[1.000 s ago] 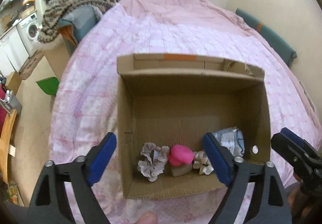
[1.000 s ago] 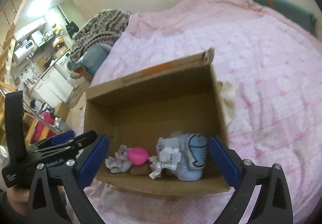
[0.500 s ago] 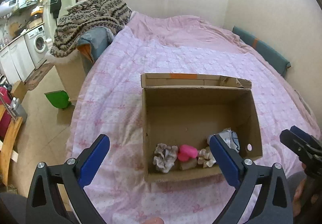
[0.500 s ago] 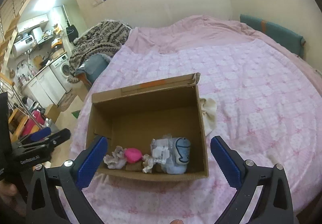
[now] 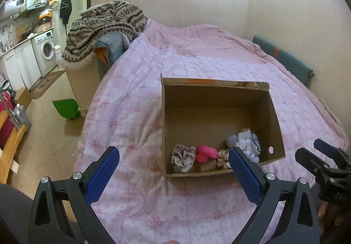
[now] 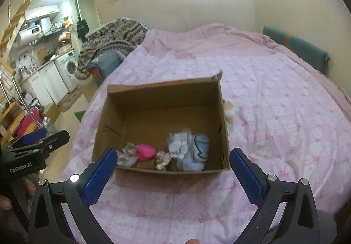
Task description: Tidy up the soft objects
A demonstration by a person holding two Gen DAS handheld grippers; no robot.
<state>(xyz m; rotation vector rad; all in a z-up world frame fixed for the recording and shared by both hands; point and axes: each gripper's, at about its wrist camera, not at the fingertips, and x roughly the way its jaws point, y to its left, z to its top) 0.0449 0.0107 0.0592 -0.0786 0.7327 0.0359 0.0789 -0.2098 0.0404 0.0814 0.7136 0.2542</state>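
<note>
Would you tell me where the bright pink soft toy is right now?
In both wrist views, the pink toy lies inside the cardboard box, against its near wall.

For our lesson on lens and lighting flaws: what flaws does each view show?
Left wrist view: fisheye bends the bed edge and blackens the corners; glare blows out the wall top. Right wrist view: same bowing, overexposed wall, glint on a screw by the right gripper; cardboard box and pink soft toy stay sharp.

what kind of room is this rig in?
Looks like a small studio flat: a bed under a pink quilt holds the cardboard box, and an open kitchen corner to the left has a washing machine under the counter.
</note>
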